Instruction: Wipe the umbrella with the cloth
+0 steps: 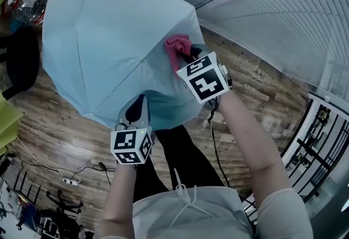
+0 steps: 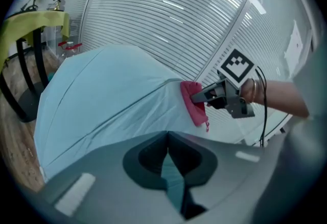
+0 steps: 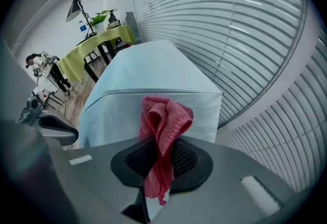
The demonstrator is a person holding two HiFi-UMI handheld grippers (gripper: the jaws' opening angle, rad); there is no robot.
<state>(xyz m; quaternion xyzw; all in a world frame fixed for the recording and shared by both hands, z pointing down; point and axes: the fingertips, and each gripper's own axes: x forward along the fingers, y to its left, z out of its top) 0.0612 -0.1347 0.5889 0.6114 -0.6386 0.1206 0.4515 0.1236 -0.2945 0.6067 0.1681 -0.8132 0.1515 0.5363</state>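
Note:
An open pale blue umbrella (image 1: 109,41) fills the upper left of the head view, canopy toward me. My left gripper (image 1: 136,115) is shut on the umbrella's near edge; a strip of blue fabric (image 2: 171,177) runs between its jaws. My right gripper (image 1: 188,58) is shut on a pink cloth (image 1: 177,47), which presses against the canopy's right side. In the right gripper view the pink cloth (image 3: 161,136) bunches up out of the jaws against the umbrella (image 3: 148,90). The left gripper view shows the right gripper (image 2: 204,96) and the cloth (image 2: 193,103) on the canopy (image 2: 112,95).
Wooden floor (image 1: 49,134) lies below. A corrugated white wall (image 1: 283,19) runs along the right. A yellow-covered table (image 3: 97,44) with a plant, dark chairs (image 1: 22,63), floor cables (image 1: 65,175) and a black rack (image 1: 316,145) stand around.

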